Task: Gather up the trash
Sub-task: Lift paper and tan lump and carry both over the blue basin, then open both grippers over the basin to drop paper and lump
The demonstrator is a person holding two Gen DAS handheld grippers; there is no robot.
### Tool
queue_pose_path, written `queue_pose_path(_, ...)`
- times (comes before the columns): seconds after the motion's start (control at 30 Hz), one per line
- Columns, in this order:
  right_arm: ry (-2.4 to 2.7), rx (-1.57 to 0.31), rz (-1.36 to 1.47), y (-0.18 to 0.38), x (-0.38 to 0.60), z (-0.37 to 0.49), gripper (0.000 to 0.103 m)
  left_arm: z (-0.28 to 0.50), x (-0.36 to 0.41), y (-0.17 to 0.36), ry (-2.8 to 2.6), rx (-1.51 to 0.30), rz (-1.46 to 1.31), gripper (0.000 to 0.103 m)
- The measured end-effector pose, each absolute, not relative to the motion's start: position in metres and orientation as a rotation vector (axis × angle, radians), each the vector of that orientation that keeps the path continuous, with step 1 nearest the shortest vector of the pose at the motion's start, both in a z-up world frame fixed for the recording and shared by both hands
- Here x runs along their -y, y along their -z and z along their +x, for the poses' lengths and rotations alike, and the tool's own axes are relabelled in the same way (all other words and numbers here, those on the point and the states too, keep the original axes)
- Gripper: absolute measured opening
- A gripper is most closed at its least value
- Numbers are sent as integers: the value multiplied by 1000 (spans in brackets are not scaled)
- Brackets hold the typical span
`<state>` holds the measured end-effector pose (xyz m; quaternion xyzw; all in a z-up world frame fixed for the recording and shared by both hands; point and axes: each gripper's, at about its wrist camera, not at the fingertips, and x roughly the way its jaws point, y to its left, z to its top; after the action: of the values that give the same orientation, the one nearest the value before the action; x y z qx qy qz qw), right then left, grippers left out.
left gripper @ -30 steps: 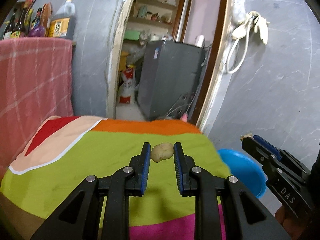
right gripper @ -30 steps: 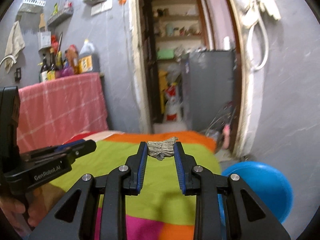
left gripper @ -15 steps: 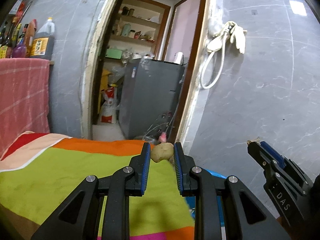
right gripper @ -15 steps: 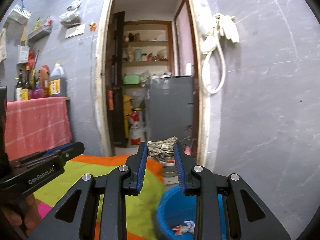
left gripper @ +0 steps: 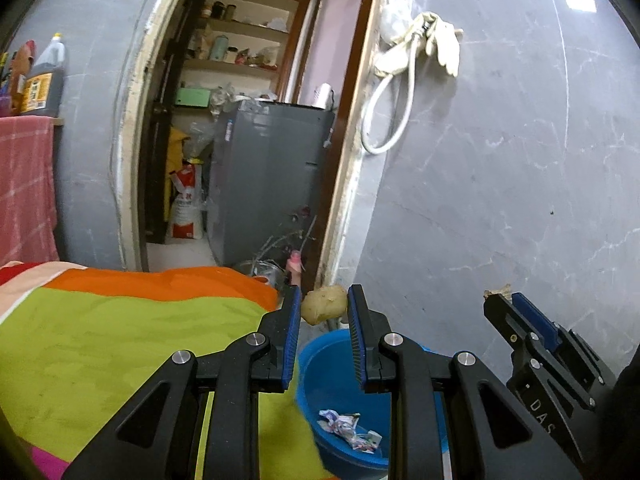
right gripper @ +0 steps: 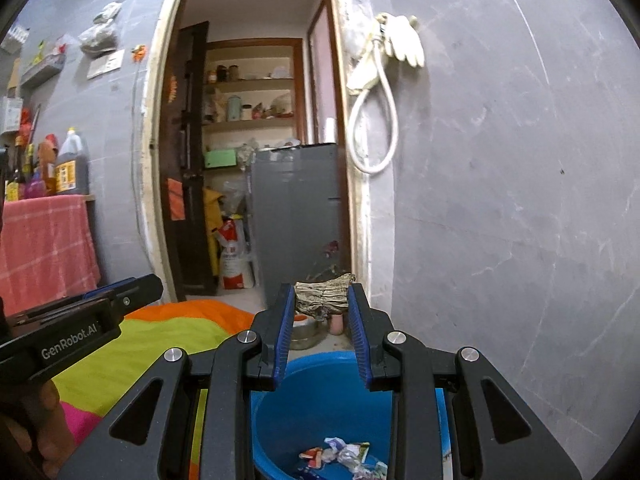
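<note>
Grey walls and an open doorway to a cluttered pantry fill the space ahead of my jaws. Below my left gripper (left gripper: 323, 310), a striped blanket (left gripper: 120, 332) spreads leftward. Its narrowly parted jaws pinch a yellowish lump (left gripper: 324, 304). My right gripper (right gripper: 321, 304) clamps a crumpled brownish scrap (right gripper: 322, 294). Beneath both sits a blue bucket (right gripper: 320, 392) holding crumpled wrappers (right gripper: 340, 454).

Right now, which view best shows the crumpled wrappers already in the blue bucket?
The left wrist view: the crumpled wrappers lie unobstructed on the blue bucket floor. The right wrist view shows them too, but cut off by the frame's bottom edge and gripper arms.
</note>
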<state>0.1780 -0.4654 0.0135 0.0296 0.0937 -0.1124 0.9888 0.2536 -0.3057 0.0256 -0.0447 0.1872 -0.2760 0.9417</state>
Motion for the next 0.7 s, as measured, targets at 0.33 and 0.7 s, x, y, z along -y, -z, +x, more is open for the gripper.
queue_pose_path(0.33, 272, -227, 107, 7, 491, 181, 25, 260, 340, -7, 605, -440, -43, 20)
queue_pose_path(0.7, 276, -303, 136, 23, 505, 191, 25, 276, 365, 17, 640, -573, -10, 20)
